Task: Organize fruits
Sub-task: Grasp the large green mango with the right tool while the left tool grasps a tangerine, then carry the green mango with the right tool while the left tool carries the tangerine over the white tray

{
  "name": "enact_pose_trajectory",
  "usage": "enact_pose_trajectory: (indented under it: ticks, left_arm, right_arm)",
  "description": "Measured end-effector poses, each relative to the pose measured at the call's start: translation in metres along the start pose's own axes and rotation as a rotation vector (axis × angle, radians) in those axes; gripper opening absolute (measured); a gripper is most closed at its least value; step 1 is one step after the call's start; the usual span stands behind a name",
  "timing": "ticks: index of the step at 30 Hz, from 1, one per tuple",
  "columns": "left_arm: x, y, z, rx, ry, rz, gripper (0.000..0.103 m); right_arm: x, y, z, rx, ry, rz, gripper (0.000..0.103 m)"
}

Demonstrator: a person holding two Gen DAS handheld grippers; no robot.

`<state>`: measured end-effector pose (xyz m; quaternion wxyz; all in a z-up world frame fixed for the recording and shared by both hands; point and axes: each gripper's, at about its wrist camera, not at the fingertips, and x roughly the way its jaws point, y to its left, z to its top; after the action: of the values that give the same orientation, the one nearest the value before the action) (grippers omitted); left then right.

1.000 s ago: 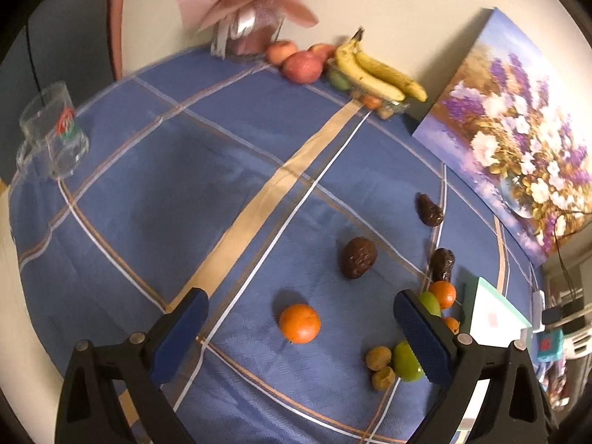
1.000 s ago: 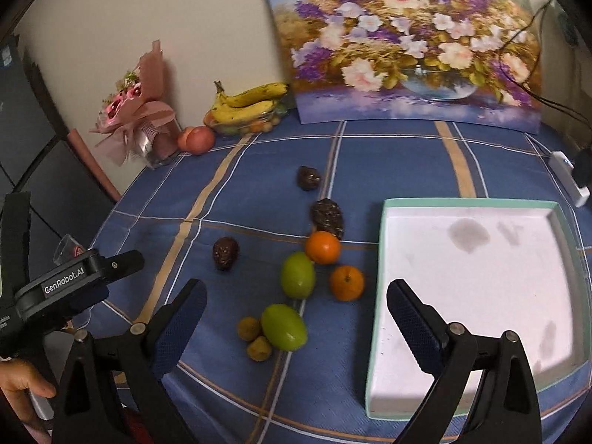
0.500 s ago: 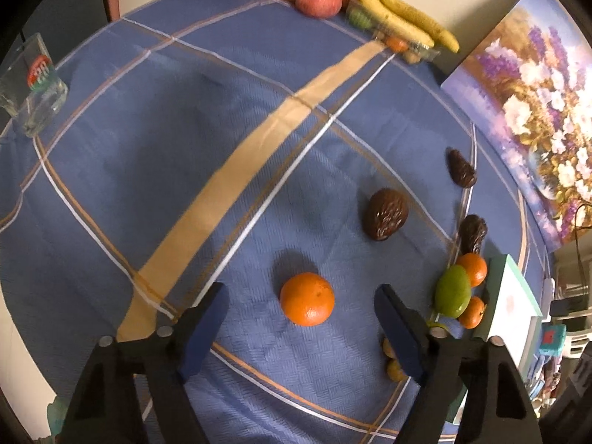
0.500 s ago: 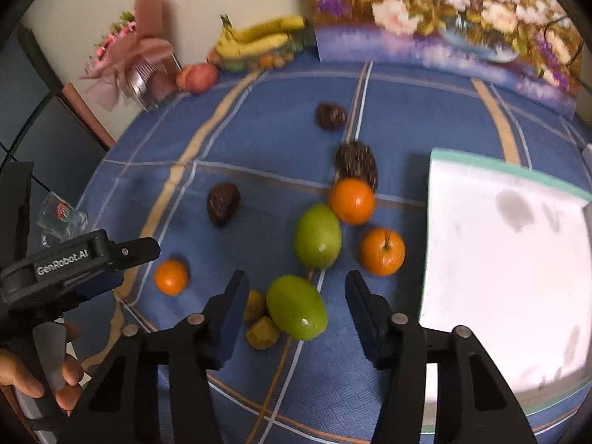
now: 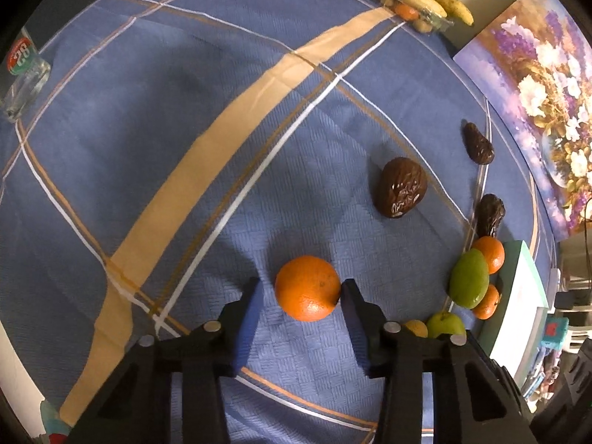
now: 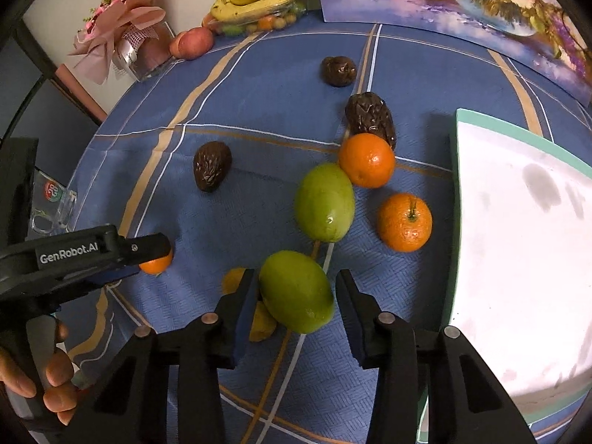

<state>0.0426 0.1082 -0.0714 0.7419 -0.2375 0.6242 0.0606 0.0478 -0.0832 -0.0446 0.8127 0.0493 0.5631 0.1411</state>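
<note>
**Two tongs close on two fruits at once**

We have the left tongs [image 5: 301, 292] straddling a lone orange [image 5: 308, 288] on the blue checked table [image 5: 148, 118]; the jaws are closing, the right pad touching the peel and the left pad just short of it. The orange sits dead centre between the fingers, round, with no axis to favour. Our right tongs [image 6: 296, 292] bracket the nearer green fruit [image 6: 296, 291], its long axis running slantwise across the gap; those jaws are closing too, the left pad at the skin, the right one a sliver off. The white tray [image 6: 518, 259] with its green rim lies just to the right of that fruit, so we judge the right hand has the short carry and the left a long one across the table.

Counted on the cloth: three oranges, two green fruits, three dark wrinkled fruits, two small yellow ones tucked beside the right tongs. Nothing lies in the tray yet. Bananas and apples by the wall stay apart from the job.
</note>
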Motion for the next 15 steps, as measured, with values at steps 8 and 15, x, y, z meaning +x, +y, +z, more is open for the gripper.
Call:
enact_pose_trajectory:
  ticks: [8,15]
  left_arm:
    - [-0.005,-0.004,-0.001,0.002,-0.013,-0.020,0.038]
    - [-0.049,-0.011,-0.009,0.063,-0.128,-0.079,0.038]
  right_arm:
    - [0.002,0.002,-0.001,0.003,0.004,0.008,0.044]
    - [-0.020,-0.004,0.000,0.027,-0.059,0.032,0.043]
